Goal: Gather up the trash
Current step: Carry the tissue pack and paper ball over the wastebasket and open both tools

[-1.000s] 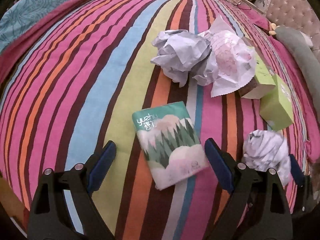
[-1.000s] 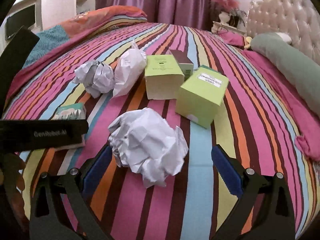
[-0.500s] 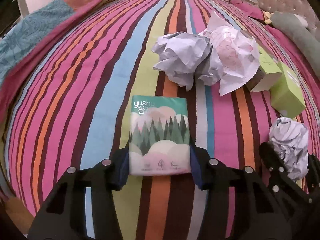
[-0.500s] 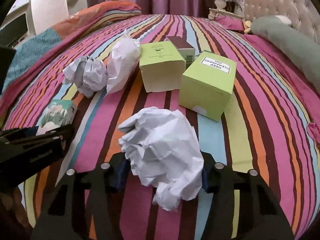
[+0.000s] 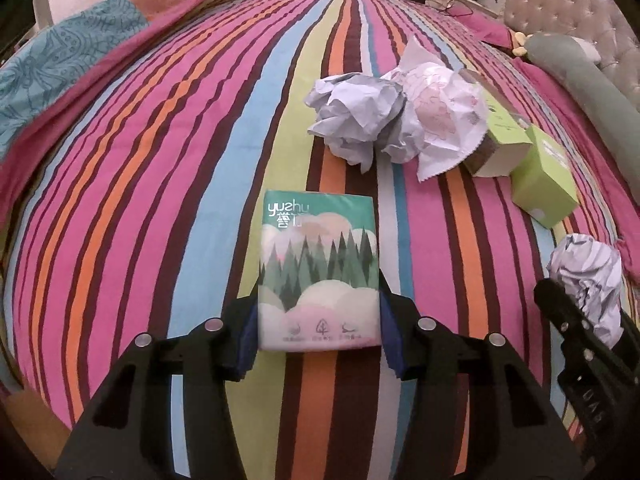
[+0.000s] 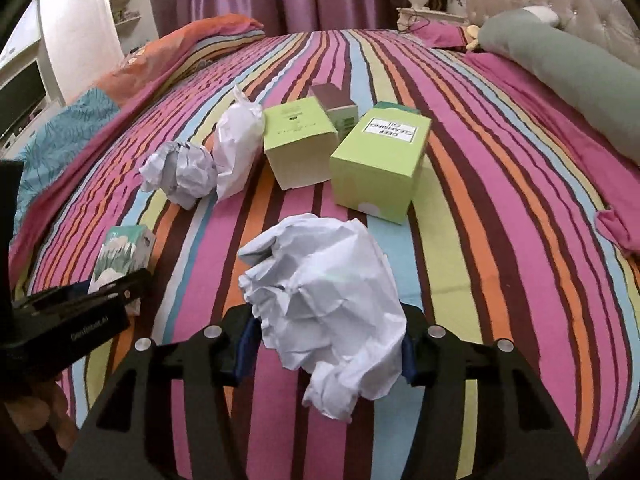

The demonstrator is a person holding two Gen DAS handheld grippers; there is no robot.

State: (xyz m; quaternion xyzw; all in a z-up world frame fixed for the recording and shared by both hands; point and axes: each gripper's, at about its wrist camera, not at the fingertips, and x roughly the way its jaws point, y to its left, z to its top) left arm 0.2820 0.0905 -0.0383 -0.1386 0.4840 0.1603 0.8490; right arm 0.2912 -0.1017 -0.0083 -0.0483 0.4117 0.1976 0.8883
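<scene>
On the bed (image 6: pixel 500 200), near its front edge: tissue pack (image 5: pixel 319 276) at left, between the fingers (image 5: pixel 247 344) of the left gripper (image 5: pixel 318 344); crumpled paper ball (image 6: pixel 324 312) to its right, between the fingers (image 6: pixel 244 344) of the right gripper (image 6: pixel 325 350). Farther toward the middle of the bed, in a row from left to right: second paper ball (image 6: pixel 180 174), touching a crumpled wrapper (image 6: pixel 238 148), then a box (image 6: pixel 298 146), then a labelled box (image 6: pixel 380 160). Behind and between these two boxes, a smaller box (image 6: pixel 334 106). Along the right edge of the bed, a long bolster (image 6: pixel 560 76).
</scene>
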